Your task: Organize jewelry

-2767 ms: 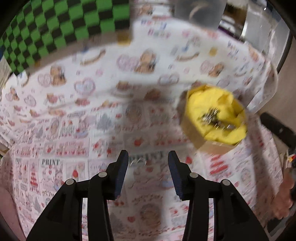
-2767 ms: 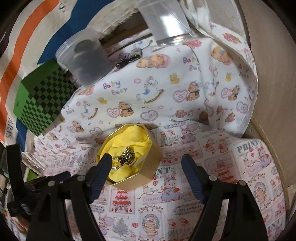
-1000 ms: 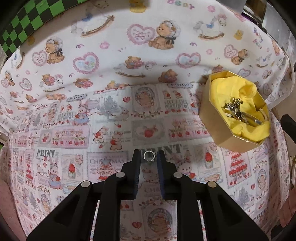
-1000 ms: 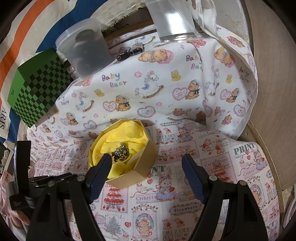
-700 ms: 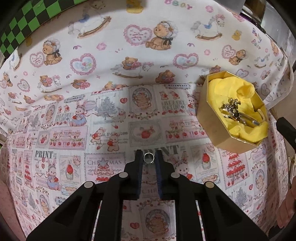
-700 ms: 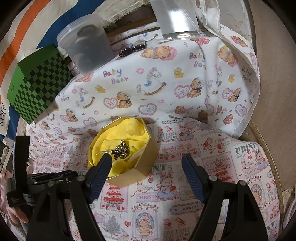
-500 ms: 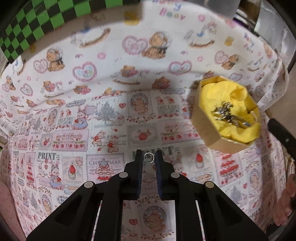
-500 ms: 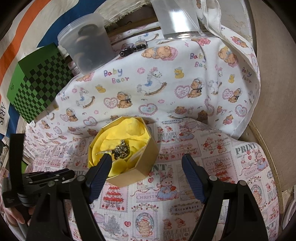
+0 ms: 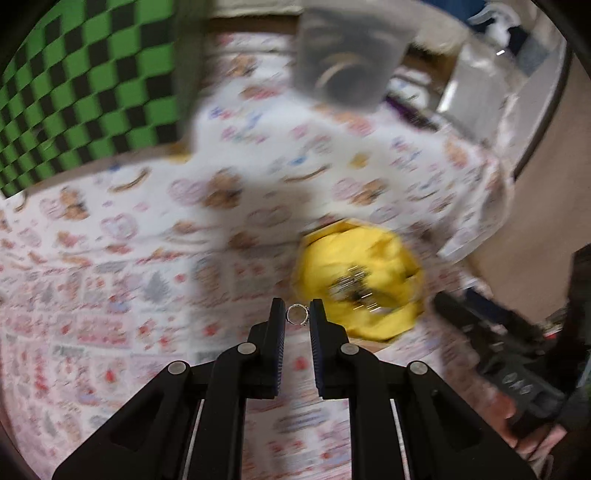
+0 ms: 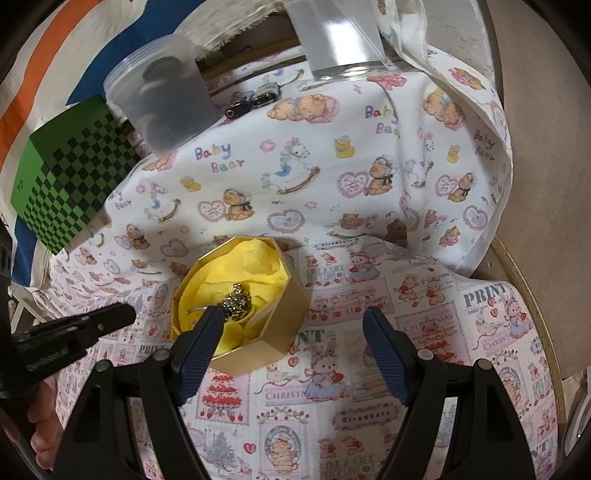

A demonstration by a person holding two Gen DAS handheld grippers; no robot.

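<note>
My left gripper (image 9: 297,314) is shut on a small silver ring (image 9: 297,315), held between its fingertips above the printed cloth, just left of the gold octagonal box (image 9: 360,284). The left wrist view is motion-blurred. In the right wrist view the box (image 10: 258,332) is lined with yellow tissue and holds a cluster of silver jewelry (image 10: 239,300). My right gripper (image 10: 293,325) is open and empty, low over the cloth, its left finger in front of the box. The left gripper's body (image 10: 70,334) shows at the left of that view.
A green and black checkered box (image 10: 70,184) stands at the back left. A frosted plastic tub (image 10: 166,99) and a clear container (image 10: 332,33) stand at the back, with small dark items (image 10: 251,101) between them. The cloth's edge and a wooden table rim (image 10: 532,314) lie at the right.
My left gripper closed on the ring, lifted it off the cloth and has swung right toward the yellow-lined box. The right gripper has stayed open and nearly still.
</note>
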